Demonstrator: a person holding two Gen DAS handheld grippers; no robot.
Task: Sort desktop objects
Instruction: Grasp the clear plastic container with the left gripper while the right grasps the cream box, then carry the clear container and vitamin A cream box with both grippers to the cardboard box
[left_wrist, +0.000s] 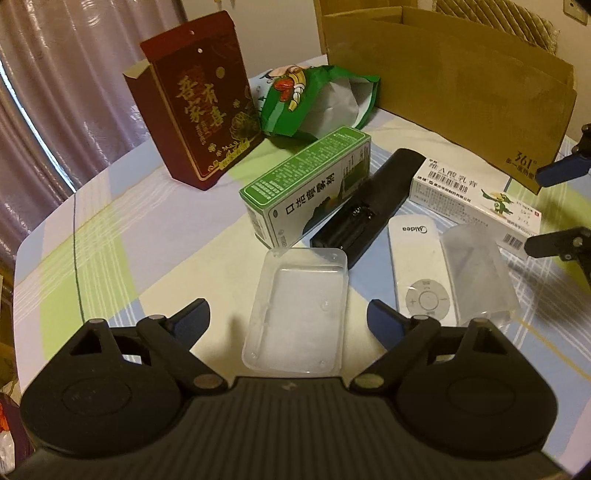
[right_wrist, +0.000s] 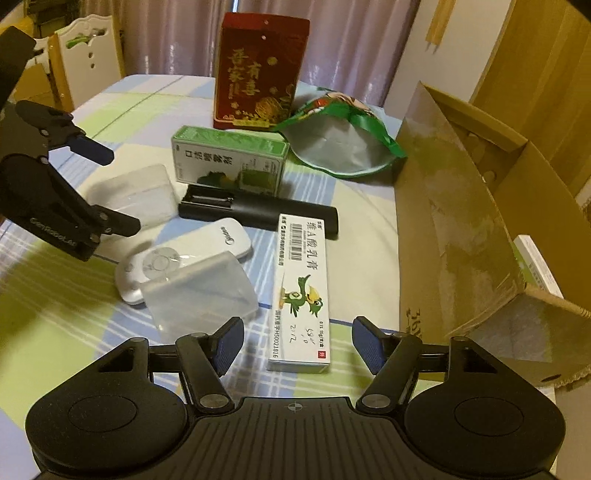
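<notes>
Left gripper (left_wrist: 288, 317) open over clear tray (left_wrist: 297, 310); right gripper (right_wrist: 297, 343) open astride white carton (right_wrist: 303, 295), pads clear of it.

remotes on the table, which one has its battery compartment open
The black remote, lying between the green-and-white box and the white Midea remote: its cover is off. The white one lies buttons up.
</notes>
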